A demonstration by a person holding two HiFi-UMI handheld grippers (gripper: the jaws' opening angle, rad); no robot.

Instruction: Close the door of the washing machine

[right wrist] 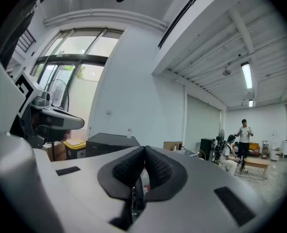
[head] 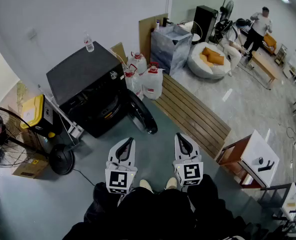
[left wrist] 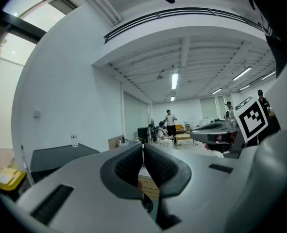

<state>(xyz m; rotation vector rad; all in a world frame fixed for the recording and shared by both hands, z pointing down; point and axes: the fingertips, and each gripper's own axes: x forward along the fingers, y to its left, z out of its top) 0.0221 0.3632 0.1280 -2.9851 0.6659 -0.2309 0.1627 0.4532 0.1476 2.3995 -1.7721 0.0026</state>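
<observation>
The washing machine (head: 85,84) is a boxy, matte black unit standing on the grey floor (head: 163,134), to the far left of the person. Its round door (head: 141,115) hangs wide open on the machine's right side, a thick glossy black ring swung out toward the near right. A small clear plastic water bottle (head: 88,42) stands upright on the flat top. Just right of the machine sit translucent white plastic jugs (head: 151,82) with red caps, and beyond them lies a slatted wooden platform (head: 193,114) of long brown planks. A black round-based fan (head: 2,139) stands at the near left.

The left gripper (head: 128,144) and right gripper (head: 182,140) are smooth white shells held side by side, well short of the door. In the left gripper view, the left gripper's (left wrist: 143,147) ribbed dark pads meet at the tips with nothing between them. The right gripper (right wrist: 144,152) is likewise closed and empty, its textured pads pressed together.
</observation>
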